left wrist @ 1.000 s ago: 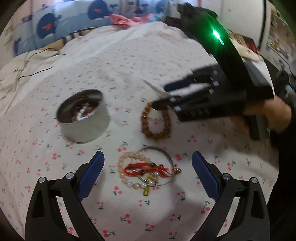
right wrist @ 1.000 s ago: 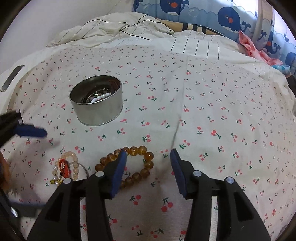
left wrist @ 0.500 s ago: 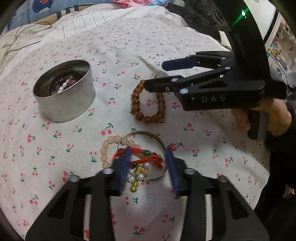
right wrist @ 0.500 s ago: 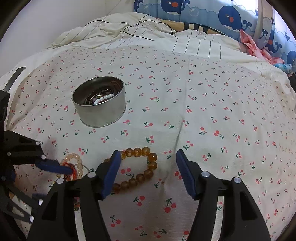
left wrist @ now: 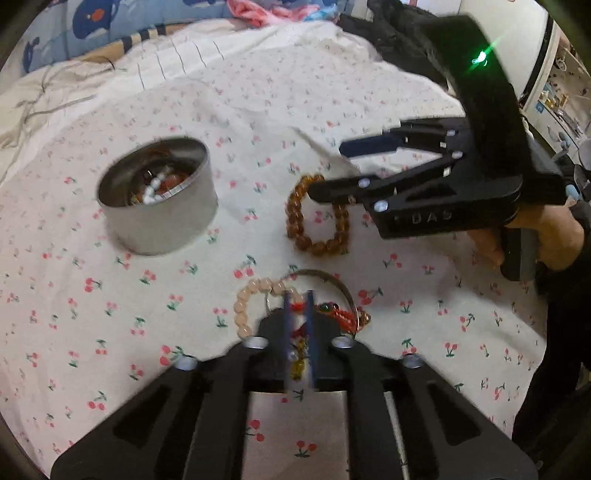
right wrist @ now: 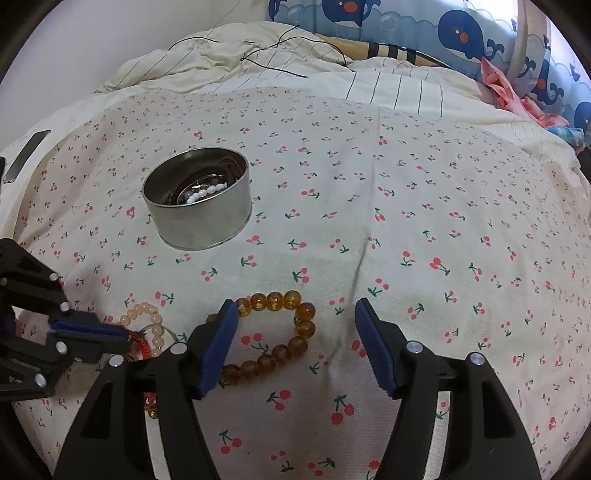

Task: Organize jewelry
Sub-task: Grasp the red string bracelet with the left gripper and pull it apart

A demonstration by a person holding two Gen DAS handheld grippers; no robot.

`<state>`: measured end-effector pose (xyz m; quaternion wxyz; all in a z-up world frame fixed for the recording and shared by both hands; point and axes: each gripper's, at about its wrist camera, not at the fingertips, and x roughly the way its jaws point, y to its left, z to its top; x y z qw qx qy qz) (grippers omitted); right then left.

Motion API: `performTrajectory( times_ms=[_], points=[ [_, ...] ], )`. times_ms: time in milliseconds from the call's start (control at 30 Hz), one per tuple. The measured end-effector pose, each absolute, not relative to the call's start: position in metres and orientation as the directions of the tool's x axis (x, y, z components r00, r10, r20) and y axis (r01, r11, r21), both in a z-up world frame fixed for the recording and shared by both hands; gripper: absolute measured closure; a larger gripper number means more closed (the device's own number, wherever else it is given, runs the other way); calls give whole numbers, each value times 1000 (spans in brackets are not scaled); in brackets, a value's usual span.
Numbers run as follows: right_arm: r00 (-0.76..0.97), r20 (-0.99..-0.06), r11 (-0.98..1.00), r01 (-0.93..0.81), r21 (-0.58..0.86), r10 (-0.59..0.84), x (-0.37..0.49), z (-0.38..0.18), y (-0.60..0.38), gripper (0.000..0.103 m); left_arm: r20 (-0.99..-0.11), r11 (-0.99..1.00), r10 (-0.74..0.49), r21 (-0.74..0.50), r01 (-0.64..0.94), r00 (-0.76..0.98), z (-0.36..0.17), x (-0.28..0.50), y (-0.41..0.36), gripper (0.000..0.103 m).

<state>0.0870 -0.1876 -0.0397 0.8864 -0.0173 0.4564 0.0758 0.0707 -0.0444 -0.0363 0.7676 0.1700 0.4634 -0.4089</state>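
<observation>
My left gripper (left wrist: 299,314) is shut on a red cord bracelet (left wrist: 341,314) in a small pile with a pale pink bead bracelet (left wrist: 245,299) and a thin metal bangle (left wrist: 328,277). An amber bead bracelet (left wrist: 317,218) lies flat just beyond it. My right gripper (right wrist: 295,347) is open and hovers over the amber bracelet (right wrist: 291,332), its left finger above the ring's left side. It also shows in the left wrist view (left wrist: 332,170). A round metal tin (right wrist: 197,203) holding several pieces of jewelry stands to the left.
Everything lies on a cherry-print bedspread (right wrist: 424,229). A striped cream duvet (right wrist: 258,62) with a black cable is bunched at the back. Whale-print fabric (right wrist: 461,33) and a pink cloth (right wrist: 509,92) lie at the far right. A dark garment (left wrist: 388,33) lies behind my right gripper.
My left gripper has closed from wide open onto the red cord bracelet in the pile. My right gripper has opened wider and stays over the amber bracelet.
</observation>
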Motion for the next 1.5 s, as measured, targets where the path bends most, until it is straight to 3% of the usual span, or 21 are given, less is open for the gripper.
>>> performTrajectory(
  times_ms=[33,100,300,367,433,633,1133,1400,1500],
  points=[
    [571,-812,988,-151,39,120,87,-40,-188,39,-852,611,-453,-83,787,262,-37,68,-47,63],
    [570,-813,988,-152,41,121,87,-40,-188,39,-847,614,-443,-48,788,293,-37,65,-48,47],
    [565,-816,987,-159,38,123,87,-42,-187,39,-860,615,-433,-63,786,271,-42,66,-49,45],
    [565,-816,986,-161,36,122,87,-42,-186,39,-861,604,-436,-65,794,261,-44,64,-52,47],
    [564,-817,986,-161,37,122,87,-42,-186,38,-862,600,-434,-60,798,262,-44,63,-52,68],
    [563,-818,986,-165,33,121,87,-43,-186,36,-866,627,-424,-69,776,266,-45,70,-46,98],
    [567,-814,987,-155,40,122,88,-41,-188,36,-802,712,-466,-90,696,374,-16,84,-19,101],
    [565,-818,990,-135,38,109,90,-42,-192,36,-841,900,-275,-55,432,466,-27,127,20,101],
    [566,-817,990,-130,46,113,90,-41,-195,36,-862,933,-229,-63,355,451,-34,136,31,96]
  ],
)
